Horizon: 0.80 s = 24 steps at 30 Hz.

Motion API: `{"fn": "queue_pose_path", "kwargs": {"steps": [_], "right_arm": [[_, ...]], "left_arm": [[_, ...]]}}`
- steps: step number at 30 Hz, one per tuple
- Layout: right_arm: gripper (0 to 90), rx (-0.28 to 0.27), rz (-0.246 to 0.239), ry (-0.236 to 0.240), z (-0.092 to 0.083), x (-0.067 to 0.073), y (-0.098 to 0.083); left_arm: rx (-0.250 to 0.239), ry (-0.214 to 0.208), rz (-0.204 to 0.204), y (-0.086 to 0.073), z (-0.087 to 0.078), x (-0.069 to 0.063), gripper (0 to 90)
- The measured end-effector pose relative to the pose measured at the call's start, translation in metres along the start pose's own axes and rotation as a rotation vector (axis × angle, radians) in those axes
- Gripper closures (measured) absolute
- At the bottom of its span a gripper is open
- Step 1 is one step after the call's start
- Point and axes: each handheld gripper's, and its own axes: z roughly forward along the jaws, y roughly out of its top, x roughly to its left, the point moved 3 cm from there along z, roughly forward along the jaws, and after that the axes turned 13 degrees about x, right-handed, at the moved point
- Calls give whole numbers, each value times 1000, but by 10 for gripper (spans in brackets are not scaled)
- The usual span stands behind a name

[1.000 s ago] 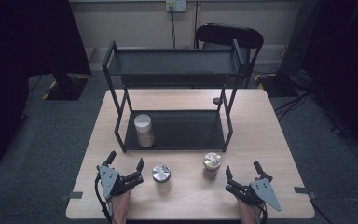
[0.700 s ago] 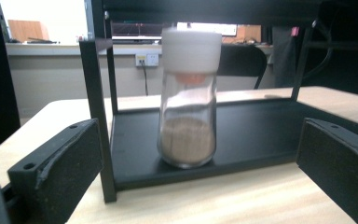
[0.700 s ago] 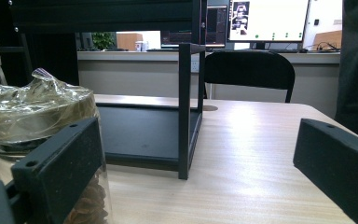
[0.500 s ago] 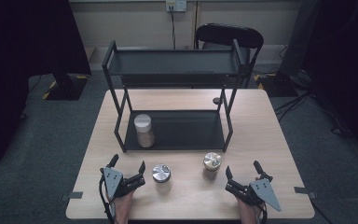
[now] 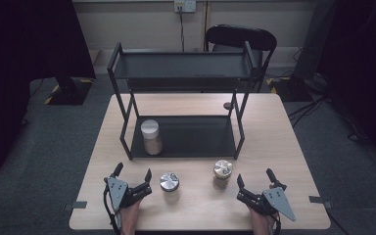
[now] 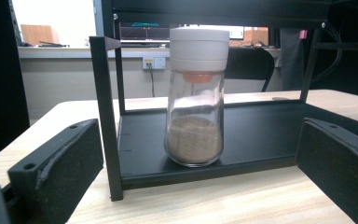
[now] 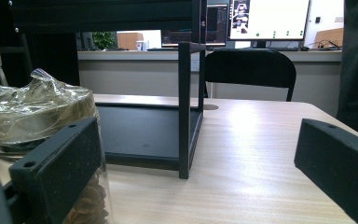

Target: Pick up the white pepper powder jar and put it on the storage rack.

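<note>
Overhead, pale wooden table (image 5: 284, 147), black rack (image 5: 183, 73), grey carpet (image 5: 54, 147), dark room.

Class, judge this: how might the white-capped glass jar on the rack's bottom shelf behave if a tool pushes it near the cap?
The jar is tall and narrow, so it would probably tip rather than slide. Its smooth glass looks slippery and breakable. Only the lower part holds brown powder, so it is likely light.

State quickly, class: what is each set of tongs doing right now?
Left tongs: open, holding nothing, beside the silver-lidded jar.
Right tongs: open, holding nothing, near the foil-topped jar.
</note>
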Motion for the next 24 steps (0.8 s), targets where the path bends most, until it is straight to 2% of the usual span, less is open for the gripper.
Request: {"fn": "queue_pose_path", "kwargs": {"steps": [1,4,7,12,18,24], "right_arm": [[0,1,-1,3,0,0,0],[0,0,-6,3,0,0,0],[0,3,2,10,0,-2,1],[0,20,14,14,-1,-2,6],[0,8,8,19,-9,4,13],[0,-3,26,40,-16,10,21]], "left_arm": [[0,5,-6,0,0,-1,1],[17,0,12,3,1,-1,1],[9,-2,-15,2,1,1,1],[10,2,7,2,1,-1,1],[9,6,5,2,1,-2,1],[7,3,6,1,1,-1,1]]}}
